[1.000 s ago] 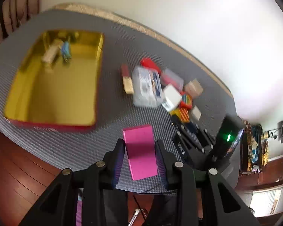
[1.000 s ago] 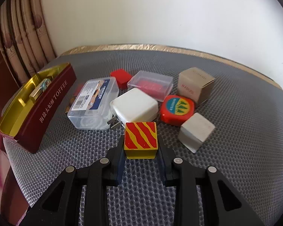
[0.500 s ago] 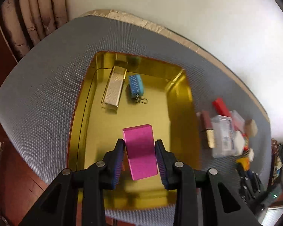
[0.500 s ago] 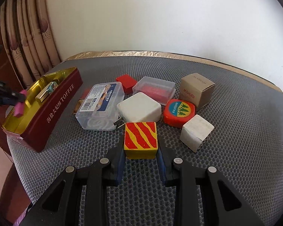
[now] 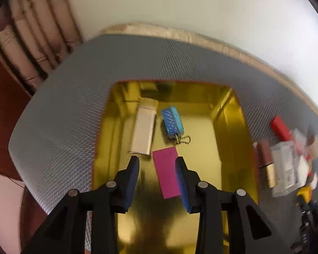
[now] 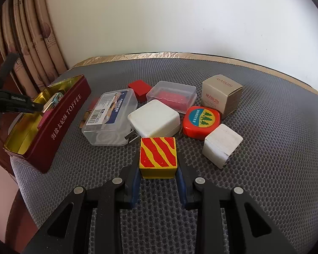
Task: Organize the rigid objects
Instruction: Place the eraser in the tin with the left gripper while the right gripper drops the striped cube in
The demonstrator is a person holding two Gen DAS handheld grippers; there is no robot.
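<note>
My left gripper (image 5: 156, 159) points down into the one open gold-lined metal tin with maroon outer walls (image 5: 226, 114). Its jaws have just been opening. The flat magenta rectangular block (image 5: 167, 172) stands between them, tilted, with its edge against the right-hand pad and a clear gap on the other side, so nothing is clamping it. I cannot tell whether it already rests on the tin floor.

Two more things lie in the tin:
- One pale gold flat metal bar (image 5: 143, 127), at about 11 o'clock from the block.
- One blue oblong keychain piece with a short bead chain (image 5: 172, 122), at 12 o'clock.

My right gripper (image 6: 158, 165) is closed on one wooden cube with red and yellow stripes (image 6: 158, 154), a pad pressed on each side. The cube sits low over the grey mesh mat (image 6: 265, 169).

Seven loose pieces are clustered ahead of it, and the places below are taken from the cube:
- One white plug-in charger block (image 6: 154, 118) at 12 o'clock, just beside the cube.
- Two clear plastic boxes: the labelled one (image 6: 110, 116) at 10 o'clock, and the one with red contents (image 6: 171, 95) behind the charger.
- One small red cube (image 6: 140, 86) at 11 o'clock, farthest back.
- One red rounded tape measure with a tree label (image 6: 201, 120) at 1 o'clock.
- One beige cardboard carton (image 6: 221, 95) behind the tape measure.
- One plain white cube (image 6: 222, 145) at 3 o'clock.

The tin lies at 9 o'clock, well apart from the pile.
</note>
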